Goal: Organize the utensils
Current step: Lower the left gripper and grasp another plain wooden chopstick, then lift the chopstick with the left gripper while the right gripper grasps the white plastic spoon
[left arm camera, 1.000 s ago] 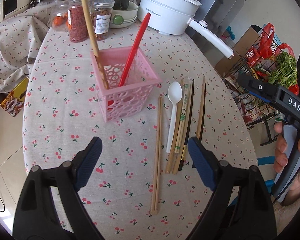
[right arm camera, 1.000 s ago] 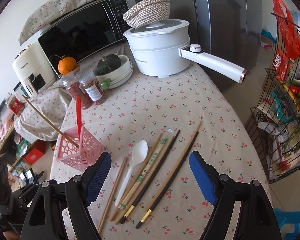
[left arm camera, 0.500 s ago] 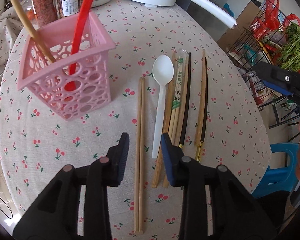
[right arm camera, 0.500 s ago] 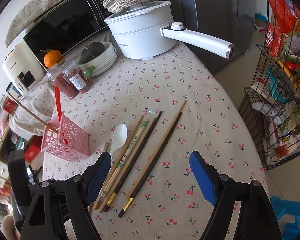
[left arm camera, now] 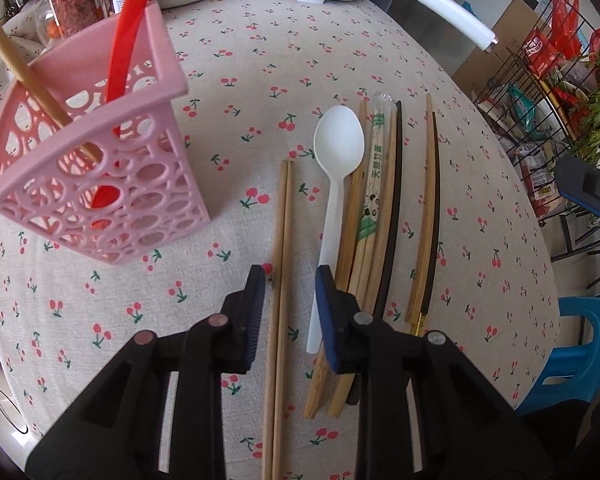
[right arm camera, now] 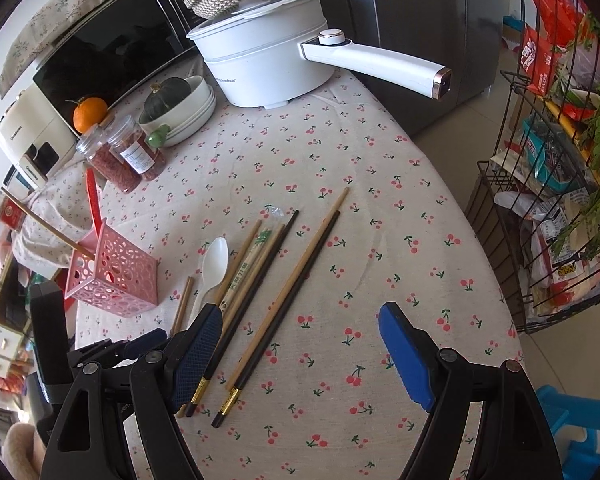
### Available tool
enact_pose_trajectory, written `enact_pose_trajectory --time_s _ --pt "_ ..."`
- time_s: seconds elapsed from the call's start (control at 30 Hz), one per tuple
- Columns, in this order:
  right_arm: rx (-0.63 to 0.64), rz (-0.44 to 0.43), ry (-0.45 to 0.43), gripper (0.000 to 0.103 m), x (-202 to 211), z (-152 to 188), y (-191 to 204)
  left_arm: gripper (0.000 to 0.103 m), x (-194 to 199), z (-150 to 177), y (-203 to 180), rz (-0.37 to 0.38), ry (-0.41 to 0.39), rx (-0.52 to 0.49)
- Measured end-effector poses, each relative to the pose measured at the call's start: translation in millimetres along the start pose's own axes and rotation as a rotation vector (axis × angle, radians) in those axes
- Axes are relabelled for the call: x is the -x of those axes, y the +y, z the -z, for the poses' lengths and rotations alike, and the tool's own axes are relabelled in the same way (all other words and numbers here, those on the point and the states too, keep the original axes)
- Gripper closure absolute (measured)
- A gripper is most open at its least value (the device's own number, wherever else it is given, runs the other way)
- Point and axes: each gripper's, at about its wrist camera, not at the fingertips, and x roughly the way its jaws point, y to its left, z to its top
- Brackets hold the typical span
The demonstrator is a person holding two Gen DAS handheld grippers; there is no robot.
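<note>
A pink perforated basket stands on the cherry-print tablecloth and holds a red utensil and a wooden stick. To its right lie a pair of light wooden chopsticks, a white plastic spoon, several more chopsticks and a dark-and-wood pair. My left gripper is low over the table, jaws narrowed but apart around the light wooden pair. My right gripper is open and empty above the dark-and-wood pair. The basket and spoon show there too.
A white electric pot with a long handle stands at the back, beside stacked bowls holding a squash, two spice jars, an orange and a microwave. A wire rack of groceries stands off the table's right edge.
My left gripper has moved forward and down to the light wooden chopsticks, and its jaws have narrowed from wide open to a small gap. The right gripper has stayed open and drifted slightly.
</note>
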Motion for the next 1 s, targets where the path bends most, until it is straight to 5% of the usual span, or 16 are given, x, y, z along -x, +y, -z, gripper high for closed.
enact_pose_trajectory --time_s 0.2,0.6,1.0 --pt "0.001 0.002 0.019 0.021 -5.4 1.2 0.6 0.092 -3.9 -4.2 2.6 0.009 0.018 0.018" --pt "0.014 0.032 0.057 0.021 -18.7 4.9 2.2 0.092 -9.0 -5.0 -4.6 -0.062 0.005 -0.054" --pt "-0.04 0.053 0.148 0.021 -50.8 4.9 -6.2 0.093 17.2 -2.1 -0.3 0.002 -0.029 -0.041"
